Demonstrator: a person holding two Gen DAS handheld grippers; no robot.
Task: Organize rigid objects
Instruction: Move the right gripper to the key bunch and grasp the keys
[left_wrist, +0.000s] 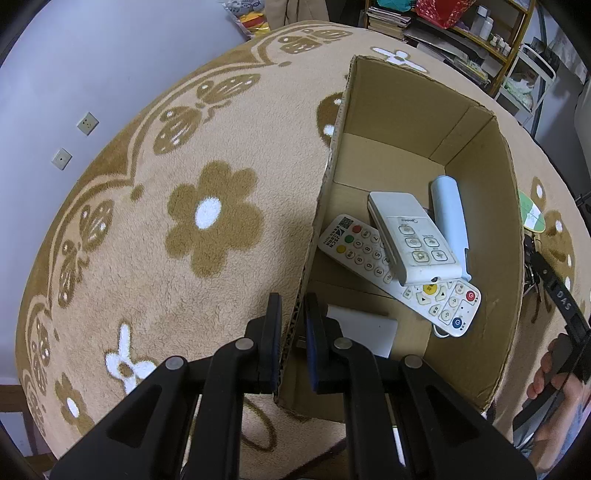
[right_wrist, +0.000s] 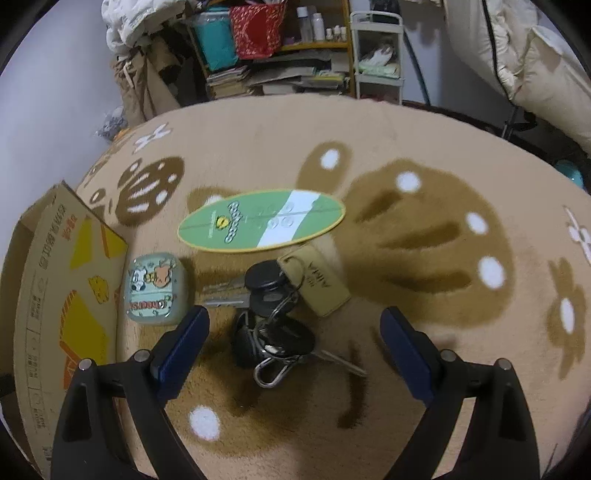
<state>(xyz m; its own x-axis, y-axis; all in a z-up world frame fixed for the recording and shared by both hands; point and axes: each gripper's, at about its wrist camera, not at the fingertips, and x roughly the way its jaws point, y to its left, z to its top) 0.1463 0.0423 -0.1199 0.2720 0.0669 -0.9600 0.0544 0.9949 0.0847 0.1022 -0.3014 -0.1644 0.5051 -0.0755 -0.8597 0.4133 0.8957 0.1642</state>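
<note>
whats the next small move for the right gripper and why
Probably lower the right gripper a little further and close on the bunch of keys. Its jaws stand wide open with the keys on the blanket between them, untouched, while the left gripper is clamped on the box wall.

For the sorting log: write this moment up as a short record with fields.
surface: beige flowered blanket
in cardboard box: two white remotes, pale blue tube, white card
outside the box: key bunch, cartoon tin, green oval card
left gripper: shut on the box wall
right gripper: open, above the key bunch
</note>
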